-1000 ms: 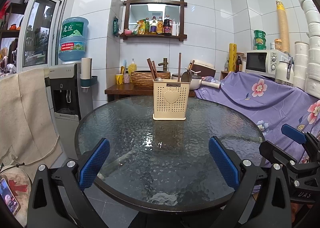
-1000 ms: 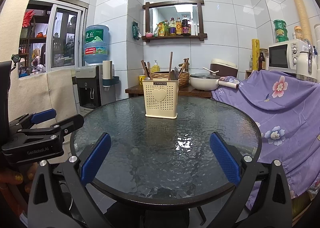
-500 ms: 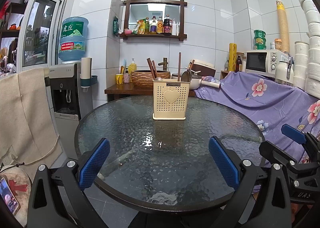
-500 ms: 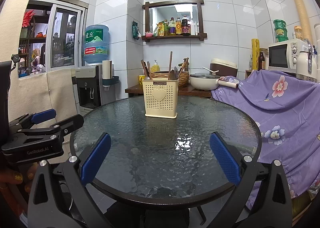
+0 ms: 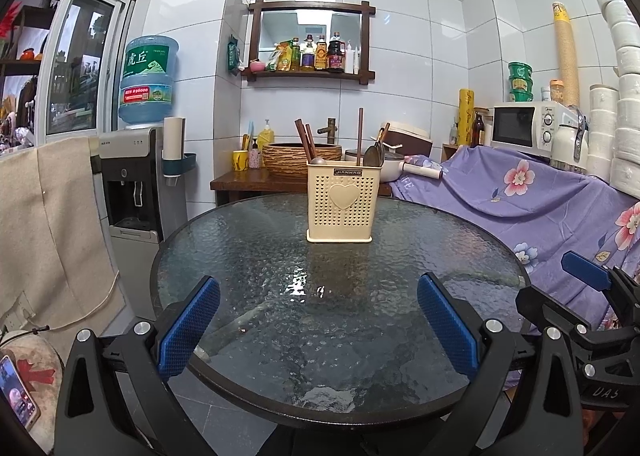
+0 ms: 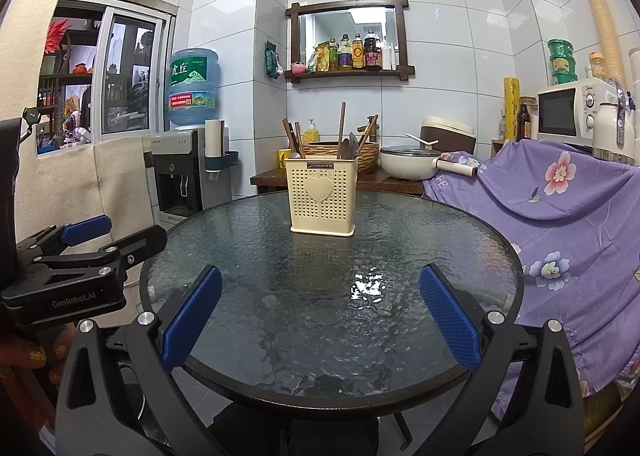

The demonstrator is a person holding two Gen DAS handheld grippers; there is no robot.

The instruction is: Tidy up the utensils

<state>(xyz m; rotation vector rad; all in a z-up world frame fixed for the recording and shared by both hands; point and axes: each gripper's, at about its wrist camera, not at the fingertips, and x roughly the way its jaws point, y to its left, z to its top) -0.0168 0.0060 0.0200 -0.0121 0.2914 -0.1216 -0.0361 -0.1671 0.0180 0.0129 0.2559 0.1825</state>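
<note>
Left claw [image 5: 318, 326]: blue pads spread wide apart, nothing between them; hovers over the near edge of the worktop.
Right claw [image 6: 320, 320]: pads likewise wide apart and empty; held level beside the left one, also at the near edge.
Worktop [image 6: 400, 384]: round, dark-rimmed, textured glass top — bare except for one item.
Utensil holder [image 5: 340, 205]: cream perforated plastic, heart on its front, upright on the far half of the worktop, well apart from both claws.
Utensils [image 5: 360, 135]: brown sticks and dark spoon-like pieces standing in the holder, some tilted; exact kinds too small to tell.
Floral cloth [image 6: 560, 207]: purple, draped over furniture just right of the worktop.
Water dispenser [image 5: 136, 183]: left of the worktop — blue bottle on top.
</note>
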